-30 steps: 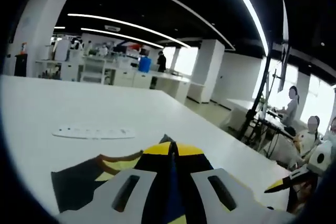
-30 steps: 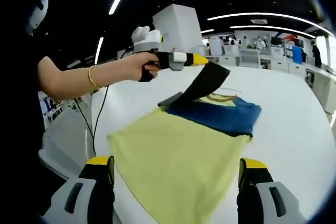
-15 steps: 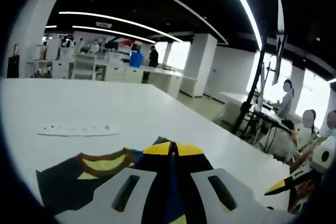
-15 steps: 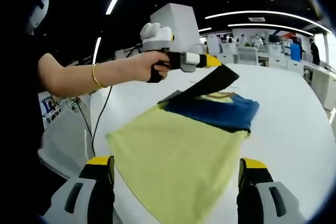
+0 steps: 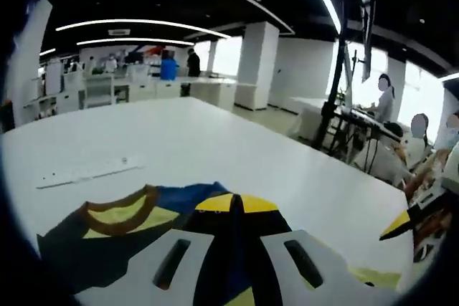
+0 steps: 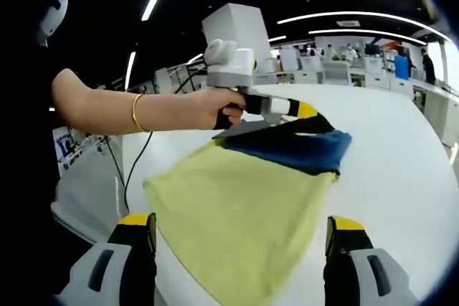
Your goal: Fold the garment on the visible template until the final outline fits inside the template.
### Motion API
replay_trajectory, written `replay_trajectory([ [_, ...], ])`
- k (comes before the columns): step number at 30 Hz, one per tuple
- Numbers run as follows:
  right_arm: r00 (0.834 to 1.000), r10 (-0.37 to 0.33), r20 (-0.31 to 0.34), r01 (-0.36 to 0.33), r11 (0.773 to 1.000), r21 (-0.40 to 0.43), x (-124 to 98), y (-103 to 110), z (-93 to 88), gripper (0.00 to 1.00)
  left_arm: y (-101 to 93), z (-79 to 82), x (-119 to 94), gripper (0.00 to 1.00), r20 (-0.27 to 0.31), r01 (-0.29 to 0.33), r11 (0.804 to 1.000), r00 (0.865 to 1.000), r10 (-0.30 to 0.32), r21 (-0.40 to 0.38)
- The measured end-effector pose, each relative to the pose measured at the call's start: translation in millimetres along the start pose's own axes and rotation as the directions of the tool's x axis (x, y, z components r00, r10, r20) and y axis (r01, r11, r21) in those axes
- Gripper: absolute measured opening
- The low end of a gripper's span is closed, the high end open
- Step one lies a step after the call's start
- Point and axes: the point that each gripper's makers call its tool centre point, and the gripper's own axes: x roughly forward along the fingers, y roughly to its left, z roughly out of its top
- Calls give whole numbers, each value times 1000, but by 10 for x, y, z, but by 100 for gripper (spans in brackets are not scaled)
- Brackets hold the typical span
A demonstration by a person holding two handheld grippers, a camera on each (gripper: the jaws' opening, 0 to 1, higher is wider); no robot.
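Garment (image 6: 244, 206) long axis runs away; left claw (image 6: 305, 110) clamps sleeve; right claw (image 6: 240, 249) wide.

White slotted gripper bodies, yellow-and-black fingers (image 6: 136, 238), gold bracelet (image 6: 136, 112), trailing black cable (image 6: 134, 166).

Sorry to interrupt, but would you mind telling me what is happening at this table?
A person is folding a yellow, blue and black garment on the white table. The left gripper, held in the person's hand, is shut on the garment's black sleeve over the blue part. The right gripper hovers open above the yellow part.
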Motion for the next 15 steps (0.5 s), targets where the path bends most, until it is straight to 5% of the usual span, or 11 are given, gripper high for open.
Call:
replay_trajectory([
  [10,1000,-9,8,9,1000,9,-21,-33,-17,98,-183,-349,113,0,-103,54,997,994,-48,51],
  [15,1000,-7,10,7,1000,9,-20,-17,-13,98,-202,-369,55,1,-108,68,996,992,-61,63],
])
